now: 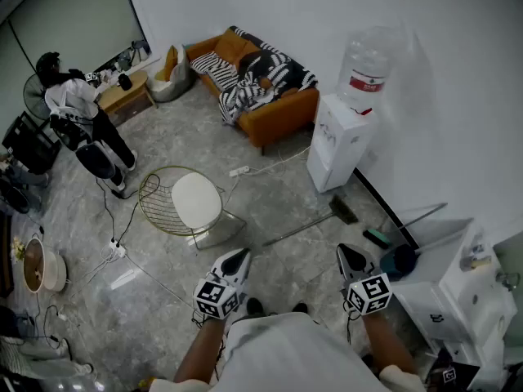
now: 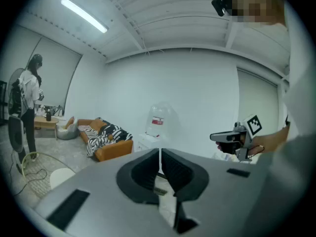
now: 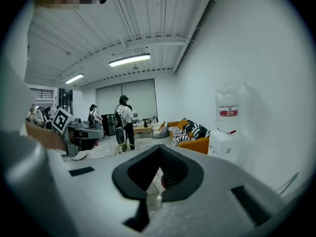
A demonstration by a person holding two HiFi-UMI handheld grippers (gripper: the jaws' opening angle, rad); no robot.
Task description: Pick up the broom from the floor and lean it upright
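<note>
The broom (image 1: 306, 227) lies flat on the grey floor in the head view, its thin handle running from near the chair to a dark head (image 1: 344, 209) by the water dispenser. Both grippers are held at waist height above it and point forward. My left gripper (image 1: 239, 254) hovers over the handle's near end, jaws together with nothing between them (image 2: 159, 152). My right gripper (image 1: 346, 251) hangs a little short of the broom head, shut and empty (image 3: 159, 149). Neither touches the broom. Each gripper shows in the other's view: right gripper (image 2: 213, 137), left gripper (image 3: 101, 131).
A white water dispenser (image 1: 339, 141) stands against the wall beyond the broom head. A wire chair with a white seat (image 1: 184, 202) is left of the handle. A dustpan and mop (image 1: 392, 251) lean by a white cabinet (image 1: 458, 292) at the right. Orange sofa (image 1: 261, 80), cables (image 1: 114, 251) and a person (image 1: 82, 121) are farther off.
</note>
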